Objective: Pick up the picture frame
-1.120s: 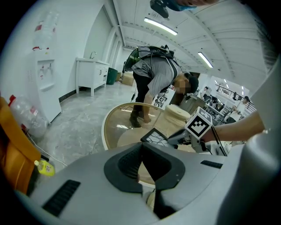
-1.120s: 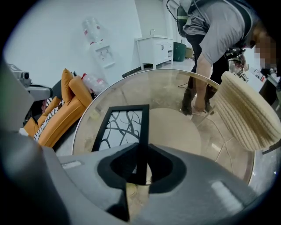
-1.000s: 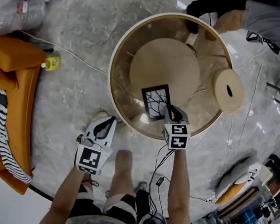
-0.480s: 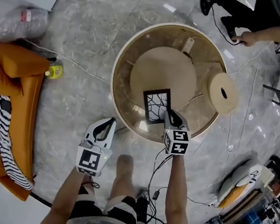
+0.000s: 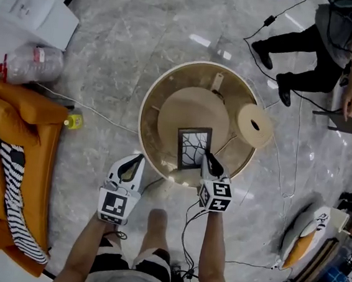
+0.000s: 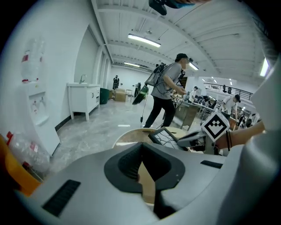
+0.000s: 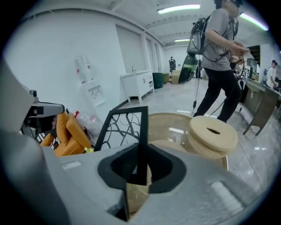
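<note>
nearest, at the left: left gripper [image 5: 138, 159], jaws closed together on nothing, held just off the near rim of the round wooden table [image 5: 146, 112]. beside it to the right: right gripper [image 5: 207, 155], clamped on the right edge of the picture frame [image 5: 193, 147], black border round a branching pattern.

a second ago lay low on the table's raised inner disc [image 5: 182, 110]; now carried higher along with both grippers, the table looking smaller beneath while frame and tongs keep their size. probably clear of the disc altogether, though hard to be sure from straight above. seen upright in the right gripper view, tabletop well behind it.

meaning for the task: grip taken and lift under way, pick-up as good as done.

farther right on the table, a pale spool [image 5: 254, 125], unmoved. at far right, a person [image 5: 327, 40] standing well apart from the table, shifted since earlier.
</note>
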`<state>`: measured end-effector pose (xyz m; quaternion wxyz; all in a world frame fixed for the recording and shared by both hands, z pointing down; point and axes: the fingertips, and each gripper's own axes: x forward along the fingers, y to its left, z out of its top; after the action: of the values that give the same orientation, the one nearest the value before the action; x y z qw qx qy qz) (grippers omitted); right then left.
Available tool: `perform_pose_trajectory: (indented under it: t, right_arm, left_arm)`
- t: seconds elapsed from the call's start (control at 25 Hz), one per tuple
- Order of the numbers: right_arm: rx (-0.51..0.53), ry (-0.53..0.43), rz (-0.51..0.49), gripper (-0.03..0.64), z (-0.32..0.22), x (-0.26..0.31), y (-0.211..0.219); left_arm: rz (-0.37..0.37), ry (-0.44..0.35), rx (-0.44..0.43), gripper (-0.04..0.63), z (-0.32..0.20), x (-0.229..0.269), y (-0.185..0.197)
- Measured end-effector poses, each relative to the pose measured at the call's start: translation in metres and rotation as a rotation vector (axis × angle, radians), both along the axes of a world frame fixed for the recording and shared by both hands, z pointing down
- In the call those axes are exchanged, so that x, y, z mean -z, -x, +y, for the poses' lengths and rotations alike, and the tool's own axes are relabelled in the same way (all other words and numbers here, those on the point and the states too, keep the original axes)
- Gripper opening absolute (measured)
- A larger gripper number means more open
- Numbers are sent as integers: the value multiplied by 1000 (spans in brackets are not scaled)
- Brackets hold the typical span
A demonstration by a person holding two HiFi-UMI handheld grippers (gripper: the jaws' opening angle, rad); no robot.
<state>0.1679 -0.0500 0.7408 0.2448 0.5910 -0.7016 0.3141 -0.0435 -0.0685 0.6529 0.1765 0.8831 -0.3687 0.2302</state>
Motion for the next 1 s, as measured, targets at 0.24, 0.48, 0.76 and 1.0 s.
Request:
perform_pose_trajectory:
  t: [0.24,0.48,0.76,1.0]
  right_arm:
    - [-92,-131,9,61,13,114,-15]
    - [-198,-264,34,61,32,224,-34]
    - [-317,-398,80,61,79,326,-35]
    - [-415,-479,143,61,139,387,-44]
  left_arm:
    - [27,-88,-38,17,-3,92,-13]
    - [61,-161,-113,18,3,182,-34]
    - [120,-262,-202,18,26,269,-40]
    - [150,-326,-261,18,55,325,-45]
